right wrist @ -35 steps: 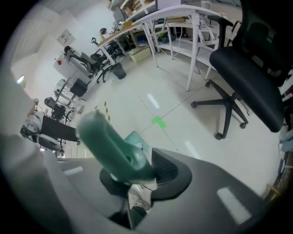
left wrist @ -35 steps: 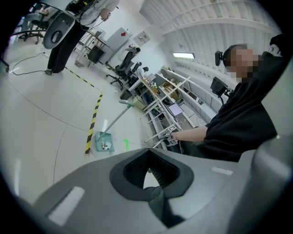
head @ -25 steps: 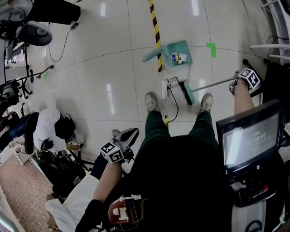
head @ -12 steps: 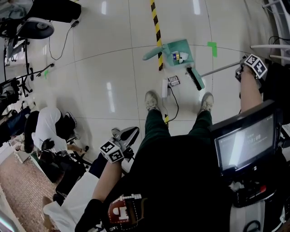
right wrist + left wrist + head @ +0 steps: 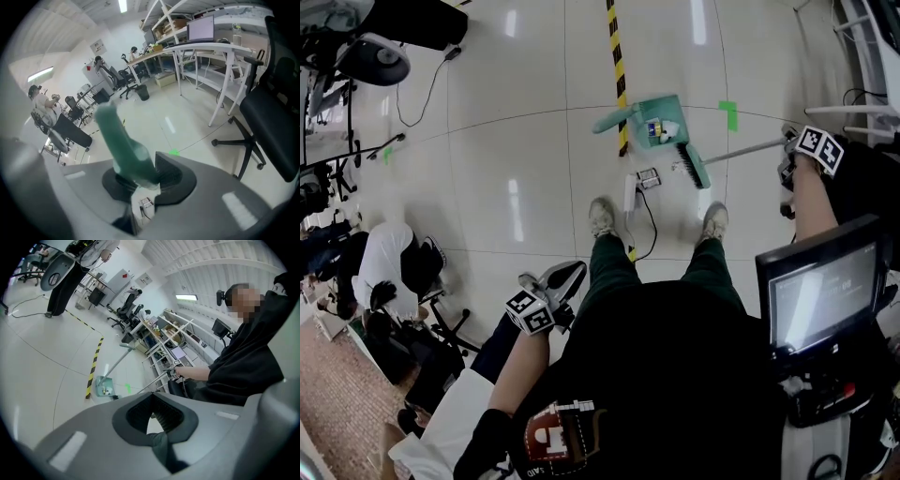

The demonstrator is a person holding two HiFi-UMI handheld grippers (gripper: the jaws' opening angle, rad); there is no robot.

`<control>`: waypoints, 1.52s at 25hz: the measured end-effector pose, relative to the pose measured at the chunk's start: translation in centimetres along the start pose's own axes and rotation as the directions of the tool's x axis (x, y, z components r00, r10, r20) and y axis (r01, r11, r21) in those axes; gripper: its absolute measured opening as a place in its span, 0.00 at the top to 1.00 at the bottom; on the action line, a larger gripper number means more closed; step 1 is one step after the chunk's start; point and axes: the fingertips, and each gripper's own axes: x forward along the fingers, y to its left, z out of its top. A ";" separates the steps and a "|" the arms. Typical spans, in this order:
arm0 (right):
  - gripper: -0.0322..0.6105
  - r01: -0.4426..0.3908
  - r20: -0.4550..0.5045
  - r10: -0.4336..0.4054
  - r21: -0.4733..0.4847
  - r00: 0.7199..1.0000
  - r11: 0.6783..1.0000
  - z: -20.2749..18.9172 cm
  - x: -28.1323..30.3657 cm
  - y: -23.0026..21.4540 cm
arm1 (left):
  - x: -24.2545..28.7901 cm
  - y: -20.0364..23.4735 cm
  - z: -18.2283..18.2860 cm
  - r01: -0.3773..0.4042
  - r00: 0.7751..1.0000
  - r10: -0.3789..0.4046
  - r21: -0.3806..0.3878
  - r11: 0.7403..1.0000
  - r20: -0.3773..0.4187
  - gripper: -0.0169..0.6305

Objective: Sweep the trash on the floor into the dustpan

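A teal dustpan point(image 5: 661, 120) lies on the pale floor ahead of my feet, and its long handle shows in the left gripper view point(image 5: 104, 386). Bits of trash point(image 5: 662, 128) sit inside it. A broom head point(image 5: 691, 164) rests at the pan's near right edge. Its metal pole runs right to my right gripper point(image 5: 789, 159), which is shut on the green broom handle point(image 5: 124, 145). A small packet point(image 5: 648, 177) lies on the floor short of the pan. My left gripper point(image 5: 555, 281) hangs by my left leg, open with nothing in it point(image 5: 157, 420).
A yellow-black tape stripe point(image 5: 617, 66) runs up past the dustpan, with a green tape mark point(image 5: 728, 114) to the right. A white power strip point(image 5: 630, 192) and cable lie by my left shoe. A monitor cart point(image 5: 820, 291) stands right; a seated person point(image 5: 384, 272) is at left.
The broom head has swung from near my right foot up to the dustpan's edge. My right gripper moved away from me with the handle. The left gripper held still.
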 end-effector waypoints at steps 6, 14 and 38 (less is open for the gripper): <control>0.87 -0.006 -0.120 0.013 0.062 0.993 0.998 -3.2 0.1 -0.6 | 0.3 -0.1 0.0 0.014 1.000 -0.014 -0.003 1.000 0.014 0.98; 0.87 0.015 -0.222 -0.010 0.023 0.975 1.000 -6.8 2.8 0.8 | -1.2 0.3 -0.6 -0.015 1.000 0.015 -0.024 1.000 -0.006 0.98; 0.87 0.019 0.071 0.004 -0.322 0.997 0.947 2.2 -0.3 1.7 | 0.2 -0.1 -1.6 0.006 1.000 -0.006 0.001 1.000 -0.008 0.98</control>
